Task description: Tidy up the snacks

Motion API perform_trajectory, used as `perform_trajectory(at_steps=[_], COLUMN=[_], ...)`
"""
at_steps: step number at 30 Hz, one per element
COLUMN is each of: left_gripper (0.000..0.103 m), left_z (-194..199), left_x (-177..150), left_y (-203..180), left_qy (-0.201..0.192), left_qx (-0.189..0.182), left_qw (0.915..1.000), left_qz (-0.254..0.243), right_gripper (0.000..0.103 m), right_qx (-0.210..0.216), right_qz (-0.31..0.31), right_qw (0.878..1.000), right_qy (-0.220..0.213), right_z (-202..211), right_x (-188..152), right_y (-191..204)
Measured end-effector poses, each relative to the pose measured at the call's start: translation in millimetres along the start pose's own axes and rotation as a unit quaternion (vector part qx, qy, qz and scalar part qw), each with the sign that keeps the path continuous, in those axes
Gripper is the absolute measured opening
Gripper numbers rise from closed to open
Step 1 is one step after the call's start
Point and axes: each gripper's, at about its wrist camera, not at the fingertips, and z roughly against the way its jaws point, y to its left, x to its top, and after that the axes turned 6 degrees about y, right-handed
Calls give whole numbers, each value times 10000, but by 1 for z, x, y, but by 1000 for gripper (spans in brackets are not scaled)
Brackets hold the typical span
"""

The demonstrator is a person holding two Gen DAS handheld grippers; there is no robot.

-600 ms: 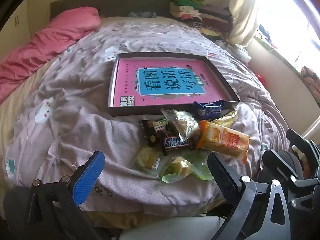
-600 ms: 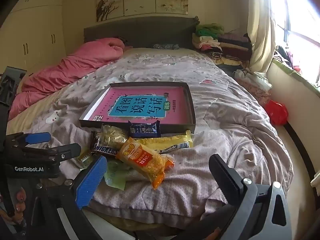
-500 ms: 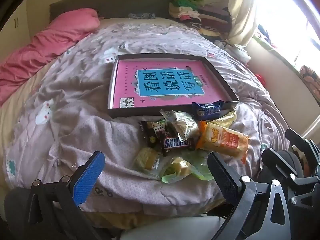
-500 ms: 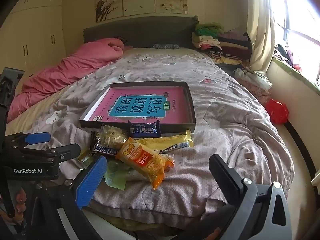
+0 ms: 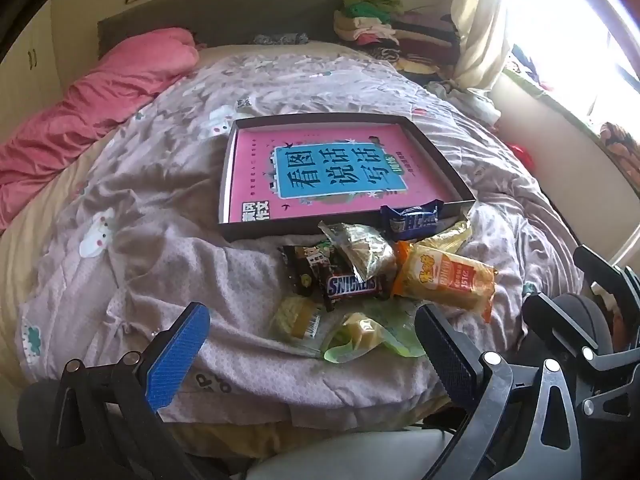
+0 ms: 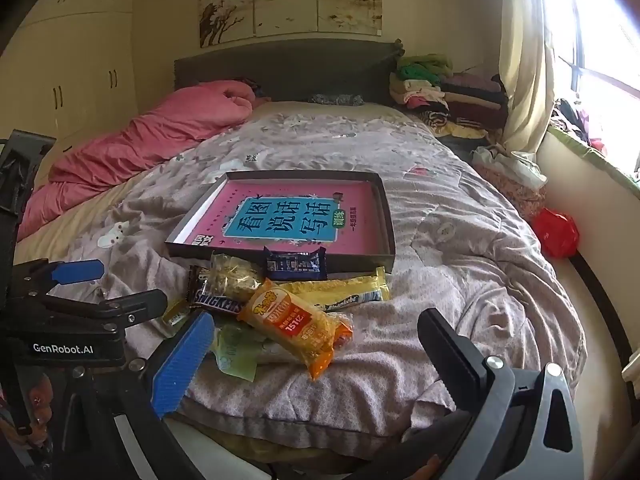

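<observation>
Several snacks lie in a heap on the bed quilt: an orange packet (image 5: pixel 444 280) (image 6: pixel 296 326), a Snickers bar (image 5: pixel 352 286) (image 6: pixel 218 304), a dark blue packet (image 5: pixel 412 220) (image 6: pixel 296 264), a long yellow bar (image 6: pixel 340 292), a clear wrapped cake (image 5: pixel 298 318) and a green packet (image 5: pixel 360 334). Behind them sits a shallow dark tray (image 5: pixel 260 230) (image 6: pixel 360 266) with a pink book lying flat in it. My left gripper (image 5: pixel 312 344) hovers open just short of the heap. My right gripper (image 6: pixel 316 344) is open too, nothing between its fingers.
A pink duvet (image 6: pixel 152 140) is bunched along the bed's left side. Folded clothes (image 6: pixel 440 92) are stacked at the headboard's right. A curtain and window stand on the right, a red bag (image 6: pixel 556 232) on the floor below. The left gripper's body (image 6: pixel 64 320) shows at the right view's left edge.
Both views have barely shifted; the snacks and the tray lie as before and both grippers stay open.
</observation>
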Motion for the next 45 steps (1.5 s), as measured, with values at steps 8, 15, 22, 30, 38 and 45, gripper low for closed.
perform_trajectory(at_steps=[8,15,22,30,38,45], left_gripper=[102,102,102,102,102,102], left_z=[3,5,5,5,3,0], left_x=[-2,-3,-4,-4,-5,-6], left_y=[-2,-4,-6,-7,-7,-6], left_qy=[-28,-40,-23,-7,37,102], left_qx=[-5,-12,-22,-22,-47,-86], left_qw=[10000,10000,10000,10000,9999,9999], left_qz=[-34,-69,-86,-90,-87,-53], right_gripper=[103,103,103,103,103,103], right_qx=[-10,-15,-13,-17,-12,-12], right_qz=[4,-1,-5,-5,-3,-6], right_qw=[10000,10000,10000,10000,10000,10000], right_qy=[2,8,2,7,7,10], right_z=[3,4,4,4,4,3], right_x=[0,0,-1,0,0,-1], right_y=[0,0,0,0,-1,-1])
